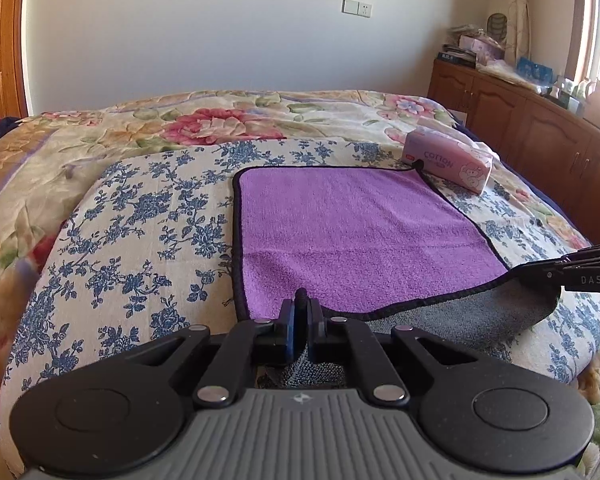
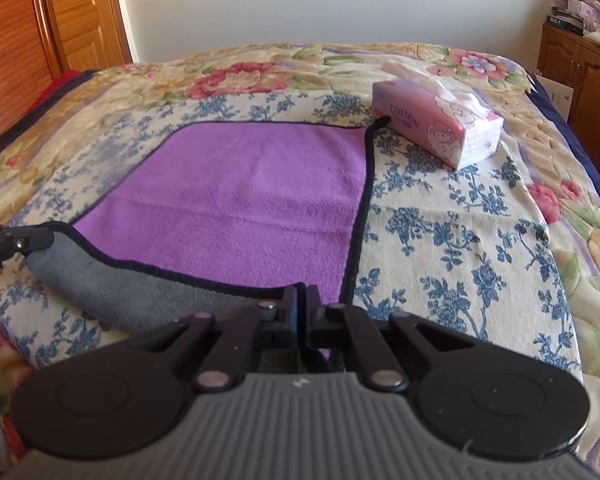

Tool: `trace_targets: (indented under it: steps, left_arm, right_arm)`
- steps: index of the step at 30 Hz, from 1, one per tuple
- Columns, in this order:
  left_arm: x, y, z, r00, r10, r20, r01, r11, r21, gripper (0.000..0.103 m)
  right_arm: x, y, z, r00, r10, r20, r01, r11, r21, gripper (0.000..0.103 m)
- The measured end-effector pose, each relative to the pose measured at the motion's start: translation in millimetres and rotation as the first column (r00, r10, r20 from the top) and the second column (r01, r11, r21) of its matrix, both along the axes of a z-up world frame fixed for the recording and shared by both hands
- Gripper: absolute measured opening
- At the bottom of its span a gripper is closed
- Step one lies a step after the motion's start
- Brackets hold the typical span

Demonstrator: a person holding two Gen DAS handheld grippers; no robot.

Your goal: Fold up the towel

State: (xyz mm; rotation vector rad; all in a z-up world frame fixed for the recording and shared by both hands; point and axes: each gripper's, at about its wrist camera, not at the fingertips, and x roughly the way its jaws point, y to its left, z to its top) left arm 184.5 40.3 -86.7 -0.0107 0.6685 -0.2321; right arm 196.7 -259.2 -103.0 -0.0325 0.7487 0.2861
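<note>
Lying on the bed [image 1: 140, 216] is one towel [image 1: 340, 232], purple on its upper face and grey beneath, edged all round in dark binding. Two claws grip its near edge, one at each near corner. The left claw [image 1: 300, 316] is closed on the near-left corner, and the right claw [image 2: 302, 304] is closed on the near-right corner. That edge is lifted and curled back, baring the grey underside between them. One pink tissue pack [image 2: 436, 128] sits just beside the far-right corner. The pinched corners themselves are hidden between the fingers.
</note>
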Motion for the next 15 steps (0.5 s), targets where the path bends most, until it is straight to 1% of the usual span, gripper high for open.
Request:
trace_targets:
  steps: [15]
  left_arm:
    - [3,2,10,0.999,0.006,0.039,-0.004,0.999,-0.035,0.006]
  right_arm:
    - [11,0,7,0.998,-0.001,0.06,0.0,1.0,0.011,0.004]
